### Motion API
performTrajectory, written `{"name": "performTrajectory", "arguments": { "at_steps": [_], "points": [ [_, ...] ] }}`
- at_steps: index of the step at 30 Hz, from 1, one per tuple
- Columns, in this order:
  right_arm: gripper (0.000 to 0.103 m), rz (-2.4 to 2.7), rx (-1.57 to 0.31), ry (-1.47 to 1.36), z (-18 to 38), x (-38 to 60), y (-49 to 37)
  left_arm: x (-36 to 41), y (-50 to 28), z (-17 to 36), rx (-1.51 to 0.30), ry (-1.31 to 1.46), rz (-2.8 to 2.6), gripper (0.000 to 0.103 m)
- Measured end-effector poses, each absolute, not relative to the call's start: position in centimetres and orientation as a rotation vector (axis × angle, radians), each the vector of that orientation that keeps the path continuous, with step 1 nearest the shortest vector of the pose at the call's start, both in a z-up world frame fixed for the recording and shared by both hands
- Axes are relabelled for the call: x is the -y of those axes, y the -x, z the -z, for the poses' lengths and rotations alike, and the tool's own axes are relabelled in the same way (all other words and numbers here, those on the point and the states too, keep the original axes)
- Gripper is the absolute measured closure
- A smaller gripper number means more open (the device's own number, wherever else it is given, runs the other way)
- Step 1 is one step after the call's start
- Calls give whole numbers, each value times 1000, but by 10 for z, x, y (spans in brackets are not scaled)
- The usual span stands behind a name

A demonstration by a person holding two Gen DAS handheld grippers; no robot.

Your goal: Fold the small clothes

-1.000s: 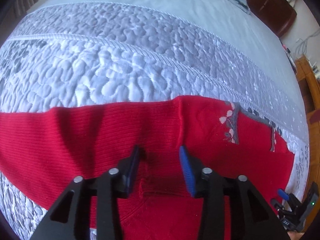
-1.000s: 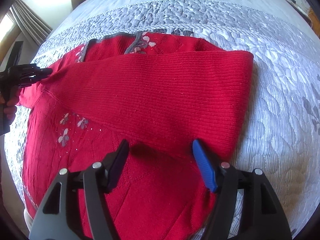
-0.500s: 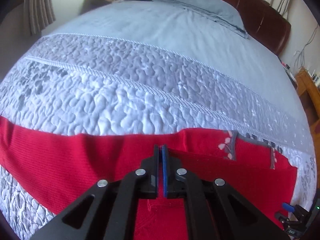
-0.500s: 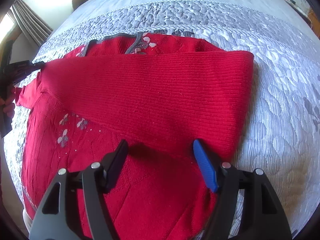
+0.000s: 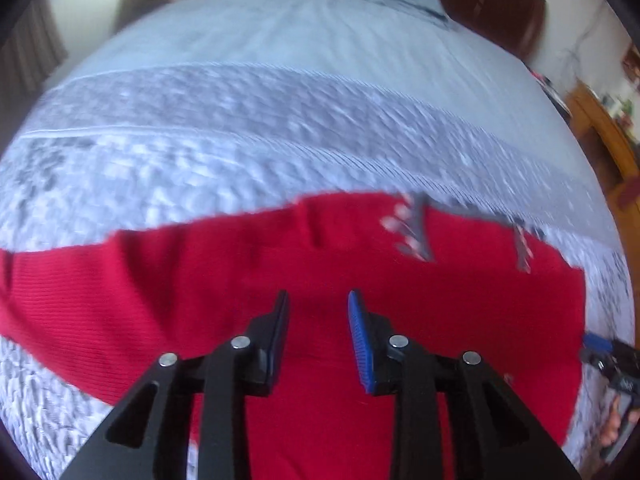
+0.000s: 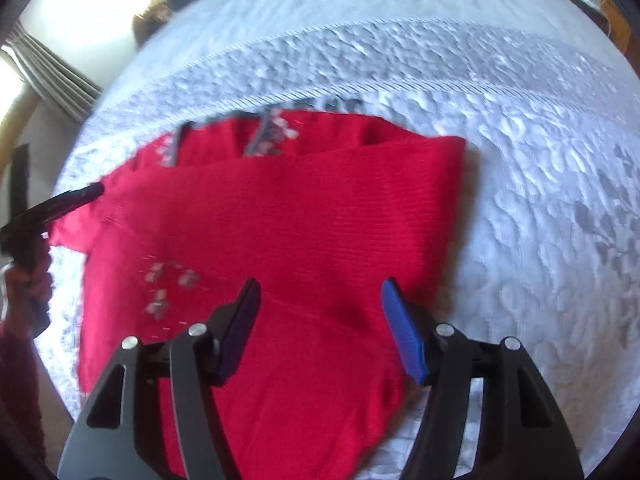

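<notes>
Sleeve laid across, both sets of fingers free of the red sweater

I have the red sweater (image 6: 280, 240) lying flat on the bed (image 6: 540, 200), toward its near edge, one sleeve already folded across the body. My left gripper (image 5: 318, 320) hangs over the knit with fingers parted and holding nothing; my right gripper (image 6: 320, 320) is spread wide above the lower body, also empty. I judge the next move calls for gripping the other sleeve or the hem to make the next fold.

Red ribbed sweater (image 6: 304, 220) with grey trim and pale flower motifs, on grey-white quilted bedspread (image 6: 540, 184); black hand-held gripper (image 6: 320, 312), blue pads (image 6: 402, 334).
</notes>
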State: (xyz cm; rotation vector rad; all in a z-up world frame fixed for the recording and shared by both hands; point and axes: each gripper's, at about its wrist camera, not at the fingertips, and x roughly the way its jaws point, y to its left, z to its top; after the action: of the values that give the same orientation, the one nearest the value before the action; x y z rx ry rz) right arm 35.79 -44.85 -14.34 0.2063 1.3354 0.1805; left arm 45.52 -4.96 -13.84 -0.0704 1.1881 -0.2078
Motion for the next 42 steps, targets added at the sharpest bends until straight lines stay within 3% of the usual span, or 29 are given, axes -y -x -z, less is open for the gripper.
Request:
{"name": "performTrajectory", "arguments": {
  "at_steps": [4,10,11,12,13,16,25,29,35,38,40,42],
  "points": [
    [42,-152,-1413,-229,175,456,-362,59,-459,182,-1313,46,183,72],
    [42,-136,-1388,-272,163,459,-358,33,-450,168,-1290,175,189,74],
    [42,-138,-1376,-275,155,459,-352,25,-444,161,-1281,189,188,71],
    [42,-149,-1357,-278,145,456,-343,12,-438,154,-1263,187,181,61],
    [42,-168,-1344,-282,138,453,-335,-5,-427,144,-1229,174,153,54],
    [42,-201,-1347,-251,129,437,-316,-83,-405,127,-1175,213,15,49],
    [42,-233,-1375,-162,137,388,-306,-336,-381,129,-1149,474,-495,49],
    [42,-220,-1399,-151,145,380,-313,-371,-388,143,-1112,653,-454,51],
    [42,-187,-1413,-119,149,387,-314,-393,-410,148,-1064,660,-465,48],
    [42,-173,-1417,-140,153,396,-315,-397,-420,155,-1058,630,-470,50],
    [42,-176,-1416,-149,154,398,-314,-395,-424,157,-1050,587,-507,76],
    [41,-181,-1410,-143,155,397,-313,-395,-423,154,-1024,613,-488,95]
  ]
}}
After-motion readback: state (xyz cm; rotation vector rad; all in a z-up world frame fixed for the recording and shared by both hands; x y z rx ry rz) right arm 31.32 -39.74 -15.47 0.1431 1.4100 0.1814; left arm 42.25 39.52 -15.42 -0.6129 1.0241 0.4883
